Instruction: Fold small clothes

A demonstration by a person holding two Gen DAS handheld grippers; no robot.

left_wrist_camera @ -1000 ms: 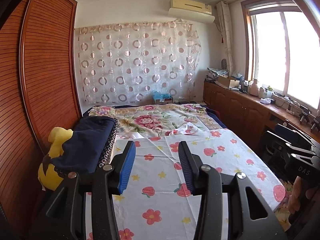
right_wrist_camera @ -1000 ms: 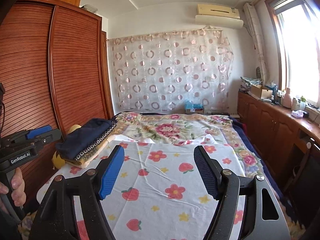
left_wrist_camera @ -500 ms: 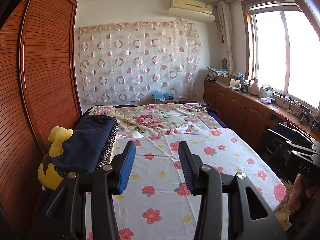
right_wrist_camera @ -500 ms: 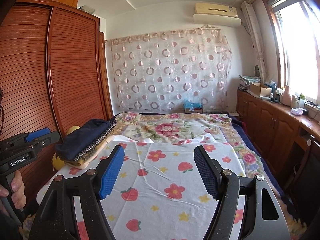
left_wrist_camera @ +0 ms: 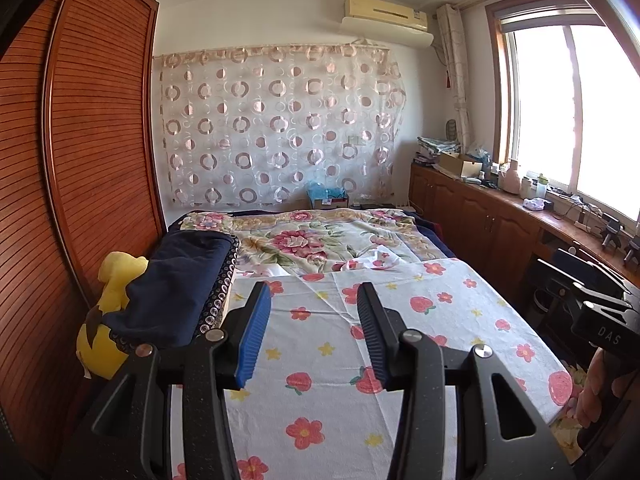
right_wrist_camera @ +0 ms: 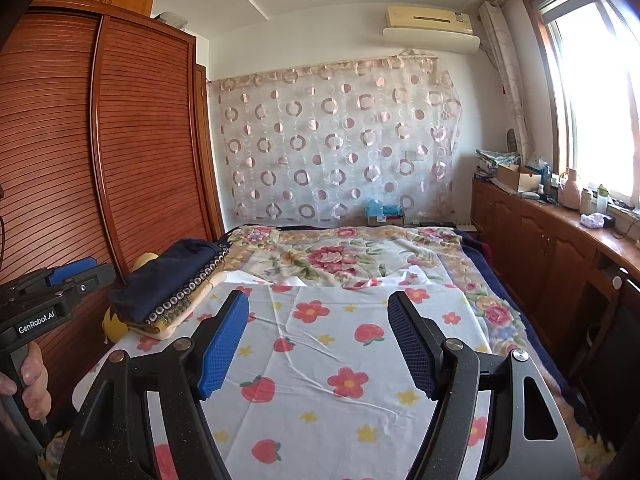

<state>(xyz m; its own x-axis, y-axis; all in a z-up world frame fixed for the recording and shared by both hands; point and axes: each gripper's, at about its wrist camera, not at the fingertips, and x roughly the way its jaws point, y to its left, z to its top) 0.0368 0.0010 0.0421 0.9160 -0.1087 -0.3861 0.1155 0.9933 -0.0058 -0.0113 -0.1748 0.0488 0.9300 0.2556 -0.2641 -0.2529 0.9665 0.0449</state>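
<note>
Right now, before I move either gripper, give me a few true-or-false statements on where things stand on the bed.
1. The left gripper holds a garment. False: its jaws are open and empty.
2. The right gripper is open. True.
3. The folded pile of clothes lies at the bed's left edge, by the wardrobe. True.
4. The dark blue garment lies at the bottom of the pile. False: it is on top.
5. A yellow plush toy sits beside the pile. True.

Bright daylight from the blown-out window (left_wrist_camera: 592, 104), glare at right edge, sharp focus, fisheye bowing wardrobe (right_wrist_camera: 100, 160), dark vignetted corners
</note>
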